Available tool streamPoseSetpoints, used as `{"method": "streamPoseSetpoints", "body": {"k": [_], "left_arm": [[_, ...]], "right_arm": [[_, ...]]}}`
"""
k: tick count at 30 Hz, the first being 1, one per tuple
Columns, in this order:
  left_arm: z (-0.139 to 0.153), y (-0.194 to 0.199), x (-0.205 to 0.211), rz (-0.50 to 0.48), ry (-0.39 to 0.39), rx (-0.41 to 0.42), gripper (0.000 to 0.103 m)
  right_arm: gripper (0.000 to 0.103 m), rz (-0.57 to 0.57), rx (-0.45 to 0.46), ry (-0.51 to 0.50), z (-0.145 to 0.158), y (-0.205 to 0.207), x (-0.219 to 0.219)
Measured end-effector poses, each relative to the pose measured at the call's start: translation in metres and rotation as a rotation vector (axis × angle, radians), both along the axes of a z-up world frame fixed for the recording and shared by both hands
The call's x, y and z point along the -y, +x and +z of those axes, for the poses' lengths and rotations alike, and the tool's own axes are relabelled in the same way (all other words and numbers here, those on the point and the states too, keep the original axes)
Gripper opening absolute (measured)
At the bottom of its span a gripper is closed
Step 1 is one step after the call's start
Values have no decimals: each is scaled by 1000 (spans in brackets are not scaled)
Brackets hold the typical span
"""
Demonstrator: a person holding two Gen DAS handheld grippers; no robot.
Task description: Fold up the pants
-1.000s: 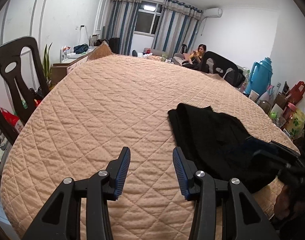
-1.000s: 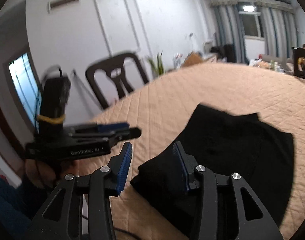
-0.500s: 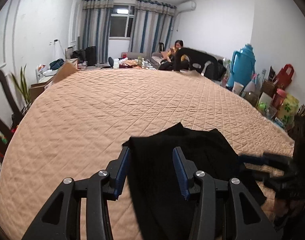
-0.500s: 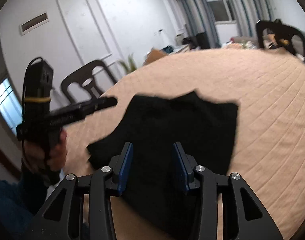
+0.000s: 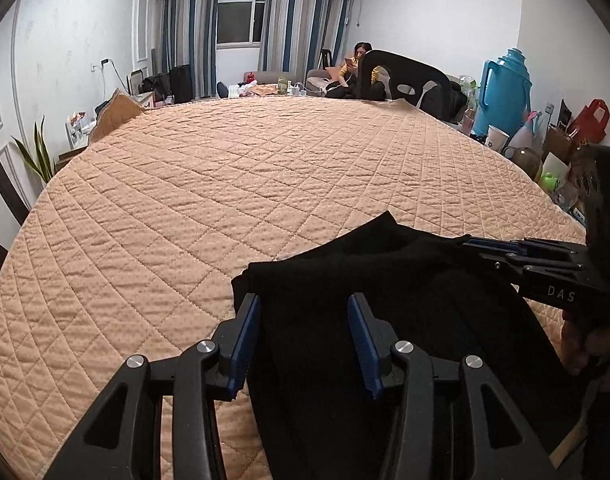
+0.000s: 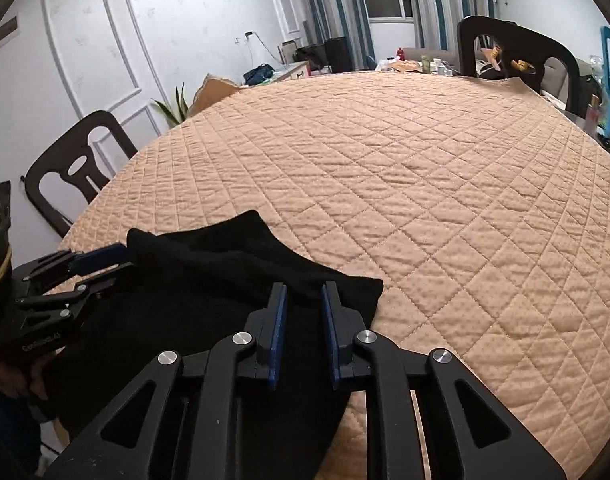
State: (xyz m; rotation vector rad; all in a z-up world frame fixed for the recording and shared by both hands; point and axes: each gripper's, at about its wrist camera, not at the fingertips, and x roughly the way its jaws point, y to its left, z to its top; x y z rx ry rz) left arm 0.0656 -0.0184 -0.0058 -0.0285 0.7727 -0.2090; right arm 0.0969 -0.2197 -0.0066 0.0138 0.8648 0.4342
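Observation:
Black pants (image 5: 385,300) lie folded at the near edge of a table covered by a quilted peach cloth (image 5: 245,184). My left gripper (image 5: 305,320) is open, its blue pads astride the pants' left part just above the fabric. My right gripper (image 6: 303,308) is open but narrower, over the right corner of the pants (image 6: 225,280). The right gripper shows at the right of the left wrist view (image 5: 505,252), and the left gripper at the left of the right wrist view (image 6: 89,264), both at the pants' edges.
Dark chairs stand at the table's left (image 6: 73,176) and far side (image 5: 401,76). A person (image 5: 359,64) sits at the back. A blue thermos (image 5: 501,88) and bags (image 5: 589,120) crowd the right side. A plant (image 5: 37,156) stands at the left wall.
Both grippers have swung in over the pants from the sides. The right gripper's jaws have narrowed. The pants now lie directly under both grippers.

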Motion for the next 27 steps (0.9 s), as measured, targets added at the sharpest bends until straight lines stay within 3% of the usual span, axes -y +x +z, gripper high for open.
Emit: {"method": "streamPoseSetpoints", "body": {"k": [10, 14, 22, 27], "left_arm": [[1, 2, -3, 2, 0, -3, 50], [4, -9, 0, 9, 29, 13, 50], [4, -50, -1, -15, 46, 18, 50], [-1, -72, -10, 8, 6, 20, 50]], "right_arm": [[17, 0, -9, 18, 0, 4, 1], [19, -17, 39, -17, 6, -9, -1], [19, 33, 97, -12, 12, -81, 0], [20, 48, 154, -115, 2, -116, -5]]}}
